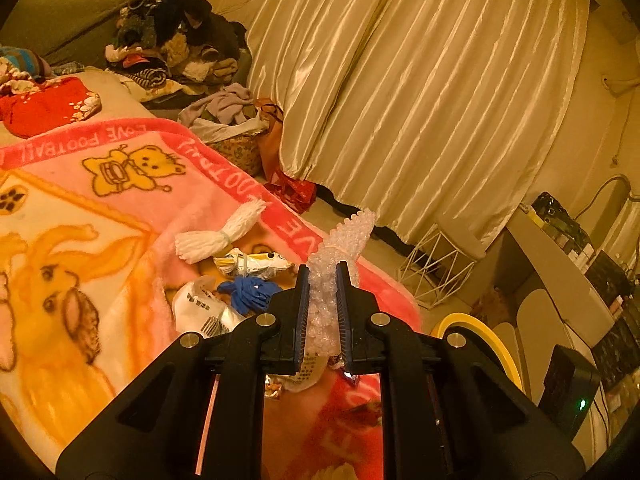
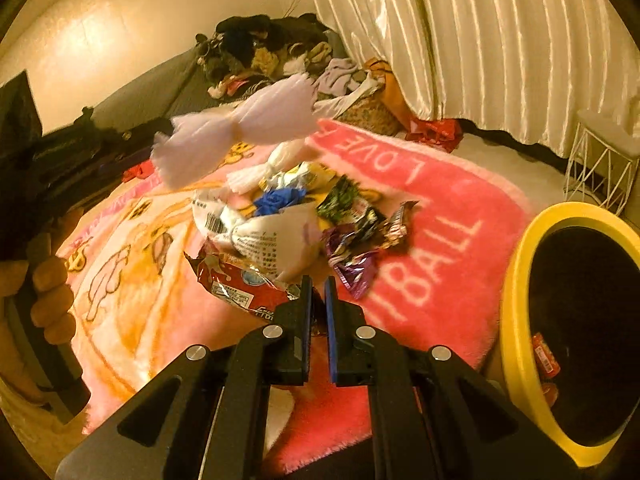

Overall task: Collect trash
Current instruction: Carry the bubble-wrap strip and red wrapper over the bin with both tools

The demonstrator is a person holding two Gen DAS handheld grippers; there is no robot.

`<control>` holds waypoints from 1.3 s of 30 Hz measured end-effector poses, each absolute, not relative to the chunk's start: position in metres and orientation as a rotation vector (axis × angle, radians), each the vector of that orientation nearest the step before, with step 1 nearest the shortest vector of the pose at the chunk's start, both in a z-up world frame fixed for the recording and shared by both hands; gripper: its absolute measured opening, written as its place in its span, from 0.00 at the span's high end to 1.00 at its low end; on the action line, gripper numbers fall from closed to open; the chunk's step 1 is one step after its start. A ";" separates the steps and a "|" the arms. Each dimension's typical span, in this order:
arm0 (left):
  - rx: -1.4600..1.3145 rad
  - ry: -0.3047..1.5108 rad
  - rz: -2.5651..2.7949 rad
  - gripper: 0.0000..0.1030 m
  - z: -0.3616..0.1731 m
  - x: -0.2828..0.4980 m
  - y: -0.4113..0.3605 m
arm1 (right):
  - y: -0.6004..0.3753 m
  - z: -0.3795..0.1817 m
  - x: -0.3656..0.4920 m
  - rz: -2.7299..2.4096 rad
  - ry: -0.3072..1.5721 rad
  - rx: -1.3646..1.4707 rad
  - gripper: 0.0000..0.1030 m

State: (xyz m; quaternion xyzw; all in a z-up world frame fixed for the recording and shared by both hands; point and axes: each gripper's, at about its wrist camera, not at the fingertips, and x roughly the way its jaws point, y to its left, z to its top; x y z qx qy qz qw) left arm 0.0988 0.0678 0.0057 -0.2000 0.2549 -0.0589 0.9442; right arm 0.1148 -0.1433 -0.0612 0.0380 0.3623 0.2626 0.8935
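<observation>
My left wrist view sits low and close over the pink blanket [image 1: 120,208], facing forward toward the curtain [image 1: 420,100] and far clothes pile [image 1: 176,36]. My right wrist view sits a bit higher and further back, same heading, yellow bin [image 2: 516,300] near right. Both share the blanket, trash heap [image 2: 288,220], curtain, clothes pile and wire stand [image 1: 436,268].

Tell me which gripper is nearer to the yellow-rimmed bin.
Right. The right gripper is beside the yellow-rimmed bin; the left gripper, holding bubble wrap, is farther left across the pink blanket.
</observation>
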 end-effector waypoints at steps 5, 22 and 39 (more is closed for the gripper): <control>-0.401 0.508 -0.135 0.92 0.010 0.093 0.065 | -0.160 -0.055 0.114 0.509 0.726 0.099 0.94; -0.374 0.508 -0.207 0.92 0.016 0.087 0.034 | -0.205 -0.039 0.114 0.404 0.656 0.157 0.94; -0.330 0.532 -0.274 0.92 0.014 0.089 -0.002 | -0.249 -0.033 0.114 0.274 0.600 0.181 0.94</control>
